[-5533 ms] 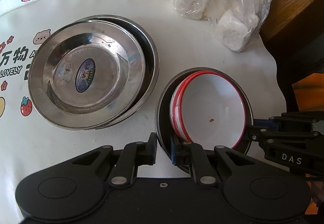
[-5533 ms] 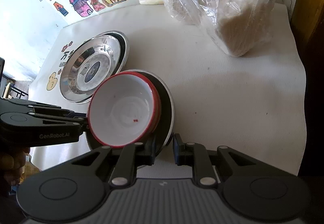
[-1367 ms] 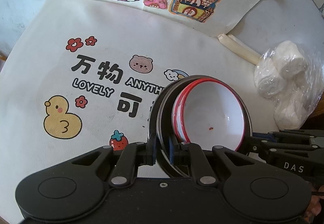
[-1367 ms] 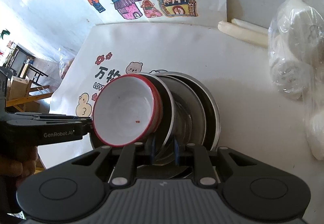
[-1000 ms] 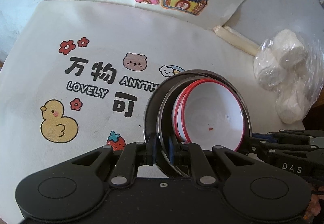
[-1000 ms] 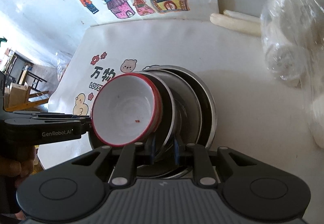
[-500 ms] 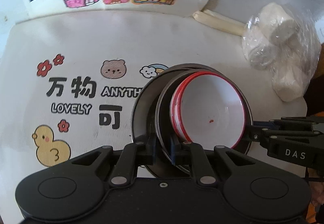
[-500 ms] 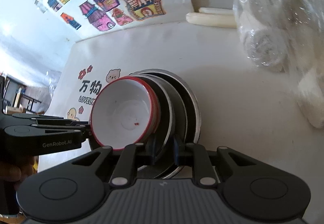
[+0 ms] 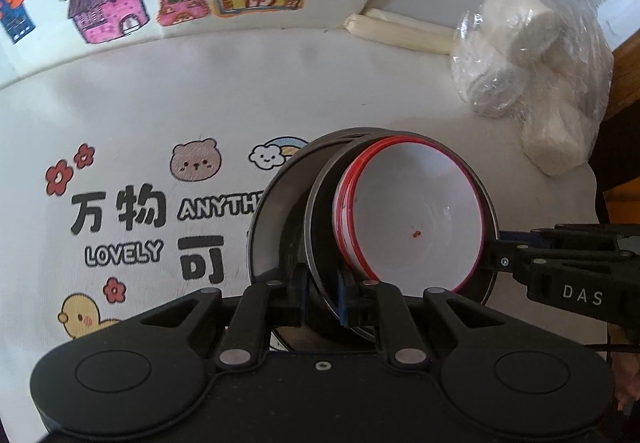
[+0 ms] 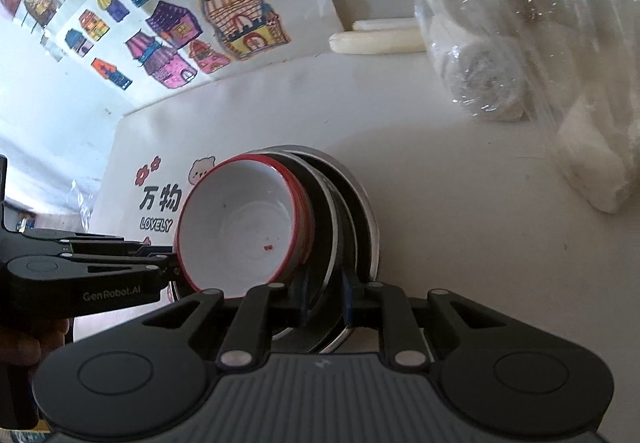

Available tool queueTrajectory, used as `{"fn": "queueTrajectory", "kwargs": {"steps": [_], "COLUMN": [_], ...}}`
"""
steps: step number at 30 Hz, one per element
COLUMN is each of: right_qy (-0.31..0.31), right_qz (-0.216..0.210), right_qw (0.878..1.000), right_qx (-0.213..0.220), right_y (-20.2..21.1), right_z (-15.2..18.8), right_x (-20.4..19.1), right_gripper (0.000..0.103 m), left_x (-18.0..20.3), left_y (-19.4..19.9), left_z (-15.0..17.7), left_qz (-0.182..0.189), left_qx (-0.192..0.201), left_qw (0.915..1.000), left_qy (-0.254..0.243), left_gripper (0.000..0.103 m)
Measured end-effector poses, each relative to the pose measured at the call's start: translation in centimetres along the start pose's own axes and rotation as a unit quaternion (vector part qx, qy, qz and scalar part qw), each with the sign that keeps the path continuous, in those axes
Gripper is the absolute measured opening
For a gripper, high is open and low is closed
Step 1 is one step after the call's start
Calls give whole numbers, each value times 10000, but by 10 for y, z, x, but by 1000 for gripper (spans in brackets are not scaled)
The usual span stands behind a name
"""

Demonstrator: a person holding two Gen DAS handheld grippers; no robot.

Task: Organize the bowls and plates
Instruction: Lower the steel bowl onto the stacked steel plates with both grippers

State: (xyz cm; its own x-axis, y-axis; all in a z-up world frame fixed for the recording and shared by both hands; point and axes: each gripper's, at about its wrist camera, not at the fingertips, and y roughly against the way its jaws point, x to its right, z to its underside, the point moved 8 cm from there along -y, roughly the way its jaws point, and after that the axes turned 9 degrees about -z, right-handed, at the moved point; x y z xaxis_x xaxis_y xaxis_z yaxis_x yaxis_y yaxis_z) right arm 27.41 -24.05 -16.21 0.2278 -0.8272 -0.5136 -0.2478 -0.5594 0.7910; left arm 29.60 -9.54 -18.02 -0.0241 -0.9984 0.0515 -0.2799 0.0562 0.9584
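Left gripper (image 9: 320,293) and right gripper (image 10: 325,297) both clenched on steel plate (image 9: 316,227) rim, opposite sides. Red-rimmed bowls (image 9: 416,219) nested inside. Larger plates (image 9: 266,227) just beneath.

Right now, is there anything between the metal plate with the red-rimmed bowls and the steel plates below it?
Nothing visible. The metal plate, carrying the red-rimmed bowls, sits tilted directly over the steel plates; both tools grip its rim.

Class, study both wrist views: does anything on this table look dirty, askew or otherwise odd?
Yes. A small red speck sits inside the white red-rimmed bowl, so it looks unclean. That bowl and the steel plate under it also sit off-centre over the steel plates below.
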Motion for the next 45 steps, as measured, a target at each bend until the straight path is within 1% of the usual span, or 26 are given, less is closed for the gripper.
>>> {"fn": "queueTrajectory", "kwargs": {"steps": [9,20,29,45], "right_qy": [-162,-267,-327,-298], "right_qz": [148,299,393,520], "right_qw": [9995,9984,9976,9969], "right_qx": [211,389,464,505], "right_y": [3,3,2,2], "right_z": [-1,-1,-2,-1], "right_x": [4,3,4,4], "right_gripper": [17,17,18,19], "left_x": [2,3,5,5], "left_y": [-5,-6,-4,4], "left_z": [-3,-7,-10,-11], "left_qz": [133,208,204,43], "left_qx": [10,76,99,230], "left_qw": [9995,9987,9982,9979], "left_qy": [-300,-458,-548,-607], "left_gripper": [15,15,15,17]}}
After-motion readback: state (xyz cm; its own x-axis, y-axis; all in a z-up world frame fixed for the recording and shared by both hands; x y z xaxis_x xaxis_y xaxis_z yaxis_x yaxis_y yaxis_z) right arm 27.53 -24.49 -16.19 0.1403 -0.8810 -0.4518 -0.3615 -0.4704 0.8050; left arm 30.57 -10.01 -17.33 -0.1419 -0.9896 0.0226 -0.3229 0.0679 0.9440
